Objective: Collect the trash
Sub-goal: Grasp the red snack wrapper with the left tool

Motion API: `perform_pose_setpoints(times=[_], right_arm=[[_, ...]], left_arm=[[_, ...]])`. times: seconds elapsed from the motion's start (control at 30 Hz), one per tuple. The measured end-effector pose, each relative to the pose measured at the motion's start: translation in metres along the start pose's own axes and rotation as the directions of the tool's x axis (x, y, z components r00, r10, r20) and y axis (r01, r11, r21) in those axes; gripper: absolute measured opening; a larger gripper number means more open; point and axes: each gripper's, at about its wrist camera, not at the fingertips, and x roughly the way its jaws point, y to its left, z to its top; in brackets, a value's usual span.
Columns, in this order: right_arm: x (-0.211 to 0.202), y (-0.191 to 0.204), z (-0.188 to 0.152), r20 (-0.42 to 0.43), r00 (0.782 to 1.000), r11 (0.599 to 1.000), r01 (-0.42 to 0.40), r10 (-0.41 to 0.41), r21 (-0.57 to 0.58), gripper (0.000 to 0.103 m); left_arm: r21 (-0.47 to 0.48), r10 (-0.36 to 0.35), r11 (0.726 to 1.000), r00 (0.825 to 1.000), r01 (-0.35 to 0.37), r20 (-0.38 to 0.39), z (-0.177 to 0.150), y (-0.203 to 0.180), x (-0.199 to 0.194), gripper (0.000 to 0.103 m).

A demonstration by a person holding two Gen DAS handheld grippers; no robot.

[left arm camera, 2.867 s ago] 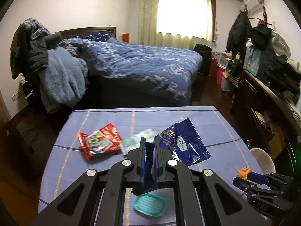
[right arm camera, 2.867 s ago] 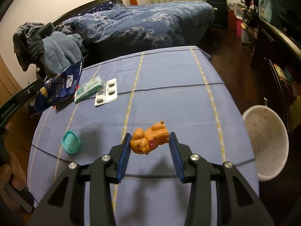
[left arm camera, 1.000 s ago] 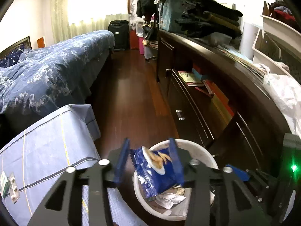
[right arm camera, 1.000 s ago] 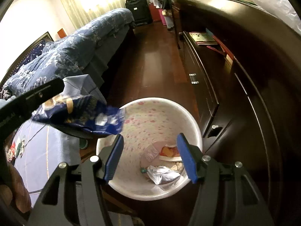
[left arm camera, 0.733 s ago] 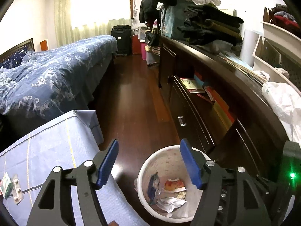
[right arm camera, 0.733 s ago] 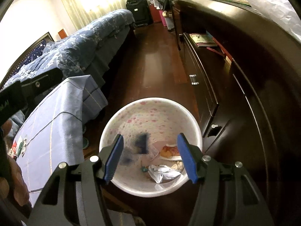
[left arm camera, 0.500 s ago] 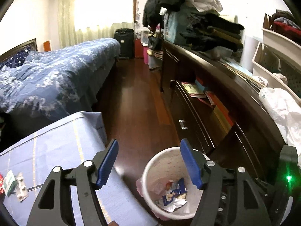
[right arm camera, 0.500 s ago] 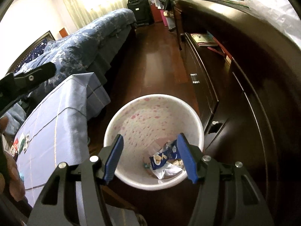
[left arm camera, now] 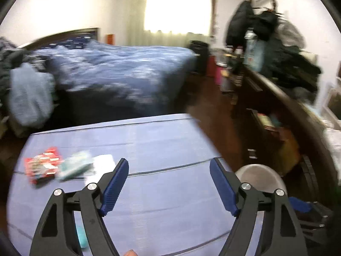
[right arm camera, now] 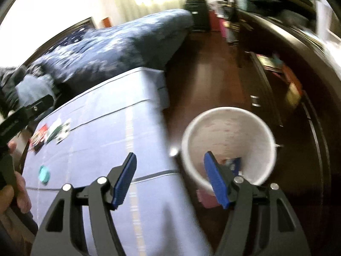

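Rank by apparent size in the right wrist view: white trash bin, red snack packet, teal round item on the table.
1. white trash bin, by far the largest, and nearer the camera.
2. red snack packet.
3. teal round item; it looks close to the packet through blur, so this order is unsure.

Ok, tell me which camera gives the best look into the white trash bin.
The right wrist view. It looks down into the white trash bin, showing its whole rim, inner wall and some trash at the bottom. The left wrist view catches only a blurred part of the bin's rim beyond the table edge, nothing inside.
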Motion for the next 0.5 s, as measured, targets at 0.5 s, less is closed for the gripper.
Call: perform_pose_setpoints(times=[0.5], right_arm=[[0.02, 0.173, -0.007, -0.071, 0.987, 0.944, -0.159, 0.145, -0.288, 0.068]], left_arm=[[-0.22, 0.308, 0.922, 0.948, -0.32, -0.085, -0.008, 0.208, 0.011, 0.098]])
